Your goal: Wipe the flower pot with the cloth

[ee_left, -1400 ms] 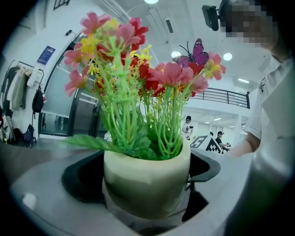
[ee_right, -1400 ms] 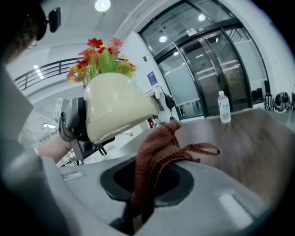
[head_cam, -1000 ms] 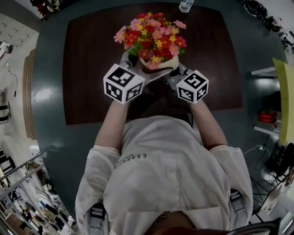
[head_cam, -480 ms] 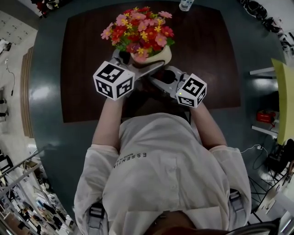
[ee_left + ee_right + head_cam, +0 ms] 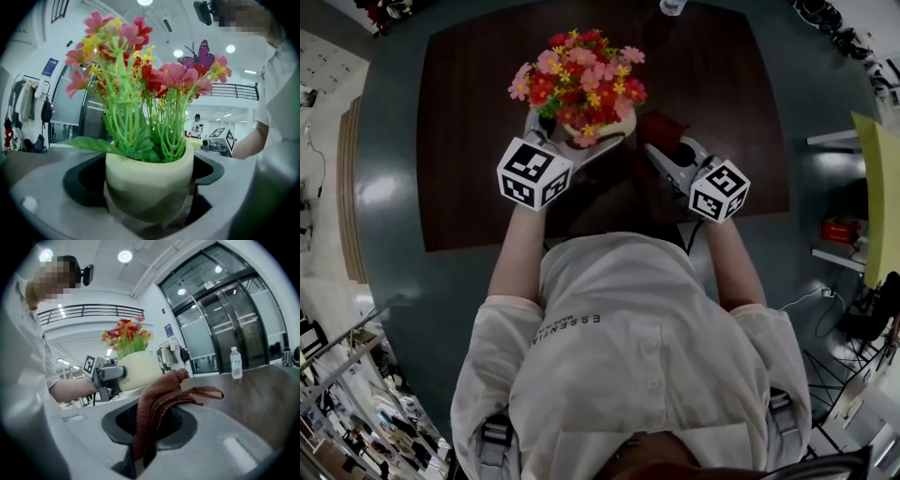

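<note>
A cream flower pot (image 5: 602,132) of red, pink and yellow artificial flowers (image 5: 577,77) is over the dark wooden table (image 5: 469,141). My left gripper (image 5: 574,142) is shut on the pot. In the left gripper view the pot (image 5: 149,185) fills the space between the jaws of that gripper (image 5: 150,211). My right gripper (image 5: 664,148) is just right of the pot, shut on a rust-brown knitted cloth (image 5: 660,126). In the right gripper view the cloth (image 5: 159,401) hangs bunched from the gripper (image 5: 147,432), a short way from the pot (image 5: 138,369).
A clear water bottle (image 5: 671,6) stands at the table's far edge, and shows as the bottle (image 5: 236,363) in the right gripper view. Grey floor surrounds the table. A yellow panel (image 5: 883,187) and shelving stand to the right.
My right gripper has swung out to the right with the cloth, away from under the pot. My left gripper and the pot shifted left and stayed gripped.
</note>
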